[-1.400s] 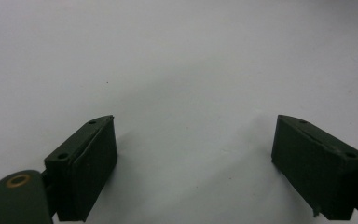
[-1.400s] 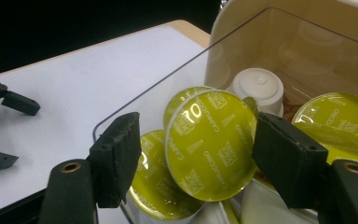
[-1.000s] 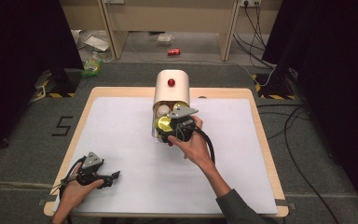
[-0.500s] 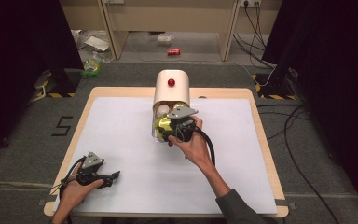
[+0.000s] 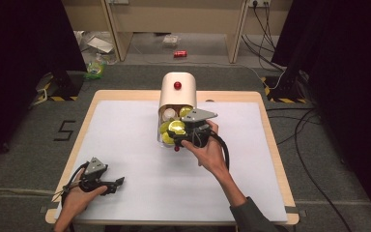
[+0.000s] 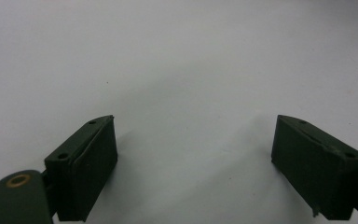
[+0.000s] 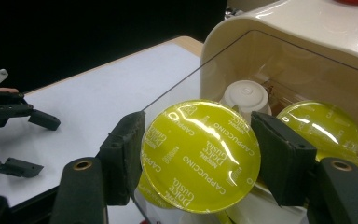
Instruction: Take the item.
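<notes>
Right gripper view alone shows right tongs [image 7: 198, 161] pinching the yellow capsule [image 7: 200, 156]

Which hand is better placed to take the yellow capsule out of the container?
Right. The right gripper is already shut on the capsule at the mouth of the container. The left gripper rests open on the table, apart from it.
</notes>
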{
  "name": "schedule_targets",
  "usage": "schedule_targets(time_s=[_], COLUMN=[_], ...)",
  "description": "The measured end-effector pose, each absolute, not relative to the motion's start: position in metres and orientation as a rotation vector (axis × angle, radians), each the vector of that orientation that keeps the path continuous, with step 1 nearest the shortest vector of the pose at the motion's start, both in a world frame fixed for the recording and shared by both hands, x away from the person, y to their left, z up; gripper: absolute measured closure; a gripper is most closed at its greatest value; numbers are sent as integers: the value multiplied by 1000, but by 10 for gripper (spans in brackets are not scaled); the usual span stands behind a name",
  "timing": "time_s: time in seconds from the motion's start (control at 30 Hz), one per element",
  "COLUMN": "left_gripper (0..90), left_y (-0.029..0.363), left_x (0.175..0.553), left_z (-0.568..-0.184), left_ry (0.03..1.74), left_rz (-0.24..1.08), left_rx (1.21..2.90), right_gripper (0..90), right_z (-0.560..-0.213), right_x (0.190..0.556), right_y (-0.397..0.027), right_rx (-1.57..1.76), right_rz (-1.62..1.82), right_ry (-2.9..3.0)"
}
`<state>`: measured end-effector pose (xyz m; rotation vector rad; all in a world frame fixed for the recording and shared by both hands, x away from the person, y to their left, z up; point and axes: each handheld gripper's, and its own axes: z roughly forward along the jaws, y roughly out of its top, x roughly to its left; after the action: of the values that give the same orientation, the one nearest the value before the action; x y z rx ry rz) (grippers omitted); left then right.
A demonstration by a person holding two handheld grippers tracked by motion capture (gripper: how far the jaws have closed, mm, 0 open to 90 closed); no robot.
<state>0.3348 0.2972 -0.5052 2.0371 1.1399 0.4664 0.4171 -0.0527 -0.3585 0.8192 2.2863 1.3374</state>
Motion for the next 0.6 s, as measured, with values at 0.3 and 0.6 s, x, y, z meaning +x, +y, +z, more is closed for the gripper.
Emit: schedule_targets(time_s=[0.3,0.6], left_gripper=[136,136], left_y=[297,297], left_x=[335,335], left_z=[-505,-505], left_ry=[1140,1140], left_rz=[465,465], left_rx=[2037,2037], right_gripper=[382,382], right_z=[-348,-343], right_x=[404,391], right_y=[-76,-110], right_rx=[826,871], right_rz=[1350,1346], right_ry=[2246,2188])
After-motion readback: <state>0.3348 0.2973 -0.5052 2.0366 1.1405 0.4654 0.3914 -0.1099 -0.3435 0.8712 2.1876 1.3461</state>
